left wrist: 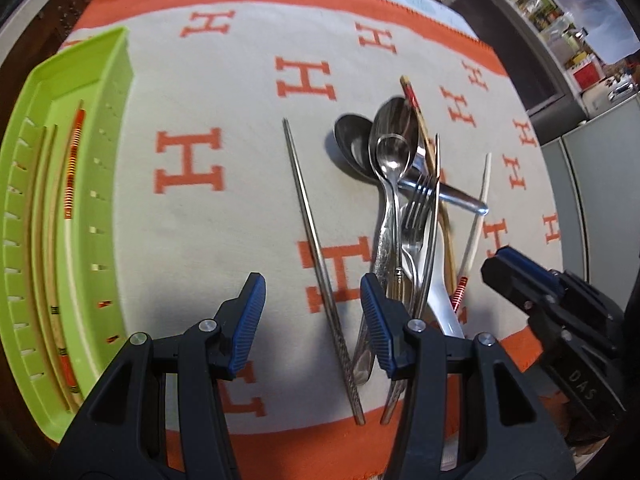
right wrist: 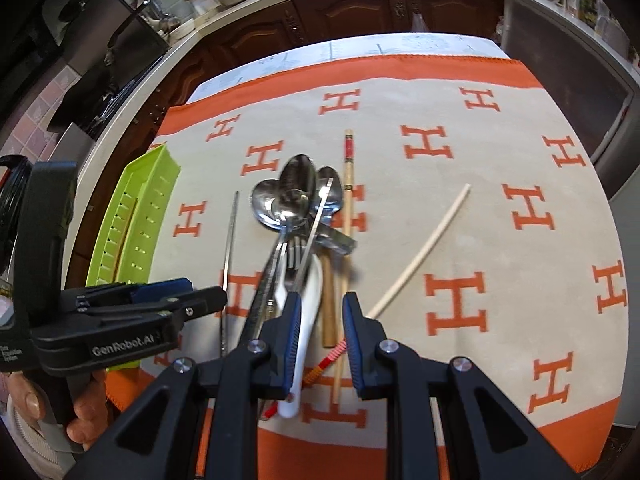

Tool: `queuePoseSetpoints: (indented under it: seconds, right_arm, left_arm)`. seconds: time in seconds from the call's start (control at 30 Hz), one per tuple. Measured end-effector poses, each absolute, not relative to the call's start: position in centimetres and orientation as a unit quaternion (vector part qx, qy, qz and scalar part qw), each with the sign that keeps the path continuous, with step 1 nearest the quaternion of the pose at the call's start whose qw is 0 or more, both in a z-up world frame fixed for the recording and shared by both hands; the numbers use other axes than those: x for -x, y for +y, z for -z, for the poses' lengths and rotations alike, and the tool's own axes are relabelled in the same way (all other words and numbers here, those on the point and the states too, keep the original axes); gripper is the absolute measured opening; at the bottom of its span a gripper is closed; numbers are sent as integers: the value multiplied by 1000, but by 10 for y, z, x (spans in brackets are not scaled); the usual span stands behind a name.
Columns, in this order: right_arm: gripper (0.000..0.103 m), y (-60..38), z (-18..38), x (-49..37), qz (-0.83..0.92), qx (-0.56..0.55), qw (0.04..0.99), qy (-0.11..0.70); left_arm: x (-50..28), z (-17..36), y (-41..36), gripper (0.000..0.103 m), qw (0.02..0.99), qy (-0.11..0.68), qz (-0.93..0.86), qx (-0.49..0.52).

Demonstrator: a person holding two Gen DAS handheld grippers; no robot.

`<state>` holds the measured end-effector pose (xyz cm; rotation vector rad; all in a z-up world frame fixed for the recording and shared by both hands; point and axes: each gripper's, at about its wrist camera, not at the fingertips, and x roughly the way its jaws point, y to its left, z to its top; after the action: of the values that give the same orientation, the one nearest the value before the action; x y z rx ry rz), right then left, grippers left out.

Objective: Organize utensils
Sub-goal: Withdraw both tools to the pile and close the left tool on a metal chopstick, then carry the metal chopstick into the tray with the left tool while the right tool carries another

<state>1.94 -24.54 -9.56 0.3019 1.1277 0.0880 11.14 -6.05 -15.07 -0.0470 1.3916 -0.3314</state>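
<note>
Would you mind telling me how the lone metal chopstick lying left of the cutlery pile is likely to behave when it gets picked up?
The metal chopstick looks thin, straight and shiny, so it is probably stiff but slippery between pads. Lying flat on the cloth, it may roll when nudged. Gripped near one end, it would likely tilt.

Cutlery pile (right wrist: 304, 216) sat mid-cloth (right wrist: 500, 280), spoons crossed over a fork. One lone metal chopstick (right wrist: 229, 264) lay just at its 9 o'clock, the tray (right wrist: 132, 216) further out that way with chopsticks inside. Another chopstick (right wrist: 424, 252) sprawled at 3 o'clock.
</note>
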Motion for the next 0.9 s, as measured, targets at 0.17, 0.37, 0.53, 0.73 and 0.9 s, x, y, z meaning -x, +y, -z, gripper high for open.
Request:
queuePoseSetpoints:
  seconds: [0.17, 0.37, 0.53, 0.73, 0.9]
  right_arm:
    - [21, -261, 106, -19, -34, -159, 829, 535]
    - [21, -267, 114, -18, -48, -179, 823, 537]
    - [21, -261, 112, -20, -76, -193, 821, 533]
    - [21, -254, 117, -29, -98, -209, 810, 539]
    - [21, -248, 119, -35, -106, -208, 808, 541]
  left_arm:
    - [-112, 162, -74, 46, 750, 646, 139, 3]
    - [-108, 164, -90, 41, 763, 633, 121, -45]
    - [-106, 164, -95, 5, 772, 622, 121, -59]
    - [-103, 162, -88, 3, 773, 620, 132, -37]
    - [-99, 160, -80, 3, 771, 620, 140, -22]
